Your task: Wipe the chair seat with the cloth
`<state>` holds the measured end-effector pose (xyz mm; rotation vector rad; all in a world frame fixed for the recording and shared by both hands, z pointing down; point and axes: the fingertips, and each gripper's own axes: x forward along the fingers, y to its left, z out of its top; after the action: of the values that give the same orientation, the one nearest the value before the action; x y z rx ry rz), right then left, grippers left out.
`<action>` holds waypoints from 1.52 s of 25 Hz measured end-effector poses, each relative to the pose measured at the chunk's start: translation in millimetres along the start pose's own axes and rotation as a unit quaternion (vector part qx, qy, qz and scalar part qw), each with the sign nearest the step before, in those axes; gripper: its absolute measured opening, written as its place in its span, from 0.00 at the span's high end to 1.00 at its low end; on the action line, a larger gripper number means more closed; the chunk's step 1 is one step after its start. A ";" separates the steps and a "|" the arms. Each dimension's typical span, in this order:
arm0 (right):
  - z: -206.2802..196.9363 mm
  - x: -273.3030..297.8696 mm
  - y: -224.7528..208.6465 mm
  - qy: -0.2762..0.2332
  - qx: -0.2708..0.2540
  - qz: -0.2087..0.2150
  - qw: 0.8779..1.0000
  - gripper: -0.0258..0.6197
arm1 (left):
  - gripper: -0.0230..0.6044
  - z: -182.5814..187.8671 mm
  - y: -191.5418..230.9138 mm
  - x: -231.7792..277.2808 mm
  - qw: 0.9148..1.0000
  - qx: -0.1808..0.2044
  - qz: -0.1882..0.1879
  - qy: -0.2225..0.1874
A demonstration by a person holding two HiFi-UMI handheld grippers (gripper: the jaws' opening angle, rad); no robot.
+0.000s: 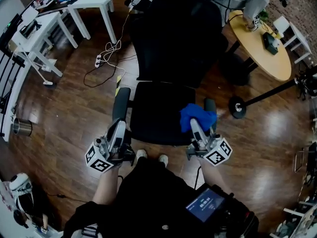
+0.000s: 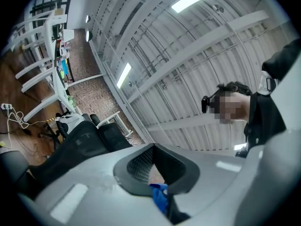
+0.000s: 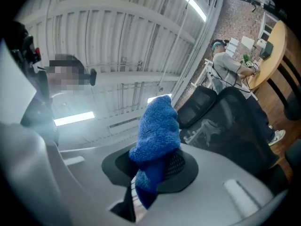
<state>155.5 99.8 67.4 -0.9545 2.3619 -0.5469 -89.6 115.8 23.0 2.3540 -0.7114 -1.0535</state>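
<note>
The right gripper (image 1: 195, 124) pinches the blue cloth (image 1: 198, 115) by its lower end, bunched over the right front corner of the chair seat (image 1: 158, 113), probably so it can be dragged across the seat. The left gripper (image 1: 118, 128) has its jaws pressed together by the left armrest (image 1: 121, 100), apparently spare; a blue sliver shows there, unclear what. A metal bin (image 1: 22, 128) stands on the floor, its contents hidden.

An office: white desks (image 1: 94, 1), a black swivel chair (image 1: 168, 58), a round wooden table (image 1: 262, 48), wood flooring (image 1: 69, 108).
</note>
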 end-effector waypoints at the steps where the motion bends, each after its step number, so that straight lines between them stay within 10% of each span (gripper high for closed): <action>1: -15.9 14.3 -17.9 0.021 -0.005 -0.011 1.000 0.84 | 0.98 -2.2 10.7 -2.6 1.000 -0.003 0.006 0.002; 14: -359.6 189.7 -287.7 0.281 -0.096 -0.076 0.952 0.83 | 0.98 -81.0 170.9 -90.6 0.996 -0.063 0.028 -0.049; 21: -465.9 195.4 -366.3 0.363 -0.127 -0.132 0.914 0.83 | 0.98 -90.5 205.3 -122.3 0.995 -0.068 0.044 -0.063; 29: -480.4 193.5 -398.4 0.385 -0.155 -0.178 0.892 0.83 | 0.98 -110.1 219.5 -122.6 0.995 -0.071 0.045 -0.045; 38: -354.3 24.5 -532.7 0.390 -0.176 -0.410 0.806 0.83 | 0.98 -112.0 233.5 -126.5 0.996 -0.061 0.067 -0.027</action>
<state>197.7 -215.0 623.4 -2.3432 2.6815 -0.9787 -137.3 39.0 296.7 2.1510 -0.7903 -1.0741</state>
